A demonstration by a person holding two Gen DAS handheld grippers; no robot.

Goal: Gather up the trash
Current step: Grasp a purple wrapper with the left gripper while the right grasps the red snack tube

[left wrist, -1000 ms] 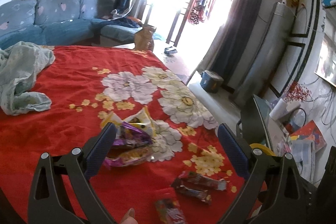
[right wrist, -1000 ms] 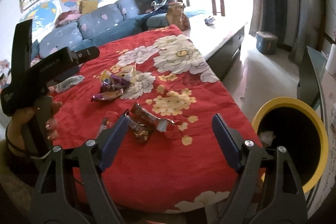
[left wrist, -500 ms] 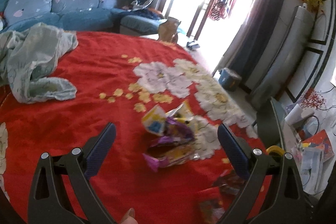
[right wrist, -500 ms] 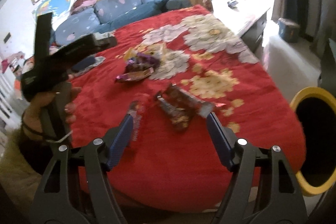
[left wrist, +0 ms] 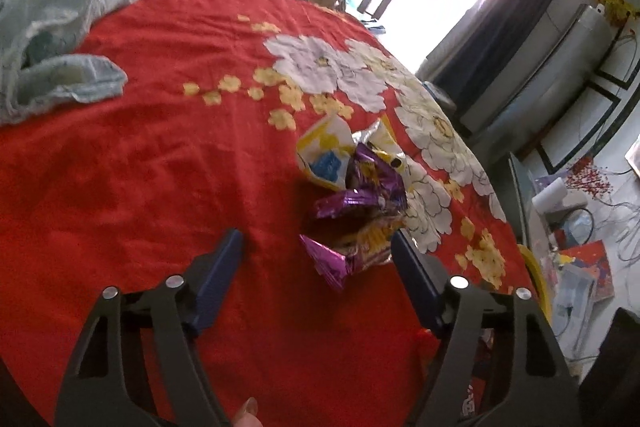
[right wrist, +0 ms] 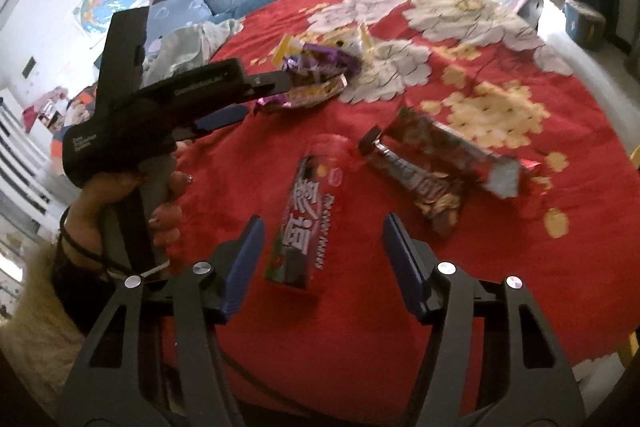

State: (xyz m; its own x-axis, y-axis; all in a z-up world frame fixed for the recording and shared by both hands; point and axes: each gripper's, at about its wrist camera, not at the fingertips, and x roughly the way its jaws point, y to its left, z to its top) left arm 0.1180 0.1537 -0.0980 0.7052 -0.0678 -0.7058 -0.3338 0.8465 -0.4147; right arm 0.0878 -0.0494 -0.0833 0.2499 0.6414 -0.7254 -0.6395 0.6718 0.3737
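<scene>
Both grippers just dropped closer: left gripper point(left wrist: 316, 247) closing around the purple wrapper point(left wrist: 352, 251), right gripper point(right wrist: 320, 231) closing over the red packet point(right wrist: 304, 223), neither gripped yet.

The left gripper's point(right wrist: 256, 95) far finger is hiding part of the purple wrapper pile point(right wrist: 316, 75) in the right wrist view, so contact there cannot be told. In the left wrist view its right finger is covering the edge of the nearest purple wrapper point(left wrist: 352, 251). The yellow bin point(left wrist: 536, 279) is showing only a sliver of rim. The brown wrappers point(right wrist: 436, 163) are blurring, their print unreadable. The pale cloth point(left wrist: 52, 39) is running off the frame's left edge.
</scene>
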